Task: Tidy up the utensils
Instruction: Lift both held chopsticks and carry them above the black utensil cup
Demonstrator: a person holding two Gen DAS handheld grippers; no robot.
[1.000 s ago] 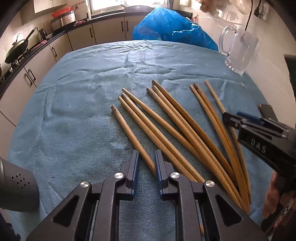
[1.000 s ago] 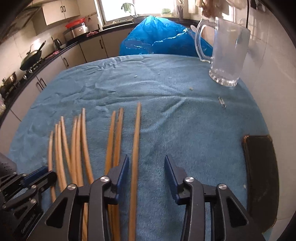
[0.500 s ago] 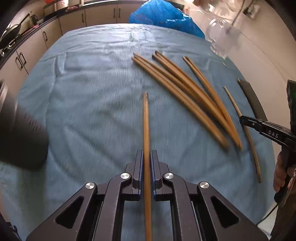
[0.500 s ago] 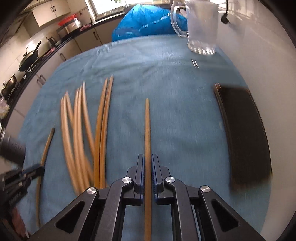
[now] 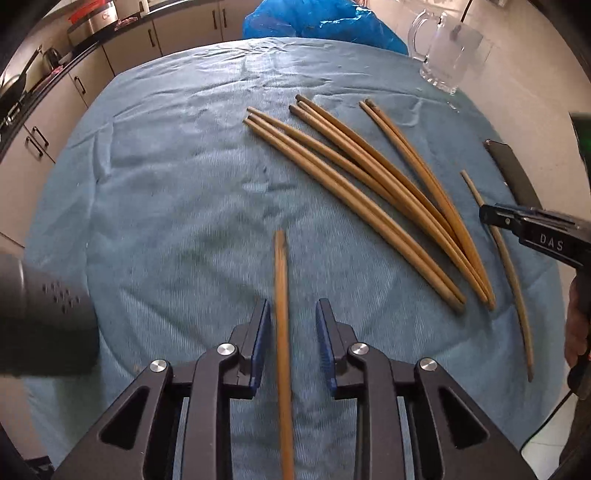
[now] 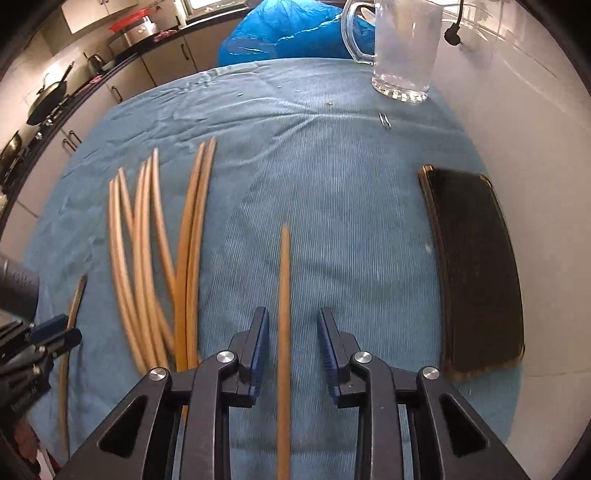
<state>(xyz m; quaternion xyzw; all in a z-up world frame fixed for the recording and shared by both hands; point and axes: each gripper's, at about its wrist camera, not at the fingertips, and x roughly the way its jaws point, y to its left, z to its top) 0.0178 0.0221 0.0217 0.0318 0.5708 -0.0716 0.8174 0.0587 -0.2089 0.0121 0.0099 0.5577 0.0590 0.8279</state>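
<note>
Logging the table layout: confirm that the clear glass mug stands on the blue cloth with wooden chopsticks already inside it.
Not quite. The clear glass mug does stand on the blue cloth, but the right wrist view shows it empty; the wooden chopsticks lie flat on the cloth.

cloth point(image 5: 177, 192): blue, ribbed weave, matt, a bit wrinkly | chopsticks point(image 5: 354, 184): wood, smooth, slight sheen | mug point(image 6: 402, 48): clear glass, frosty-looking | bag point(image 6: 288, 33): shiny crinkly blue plastic | finger pads point(image 5: 258, 339): blue, ridged, on matt black plastic arms with metal rivets
</note>
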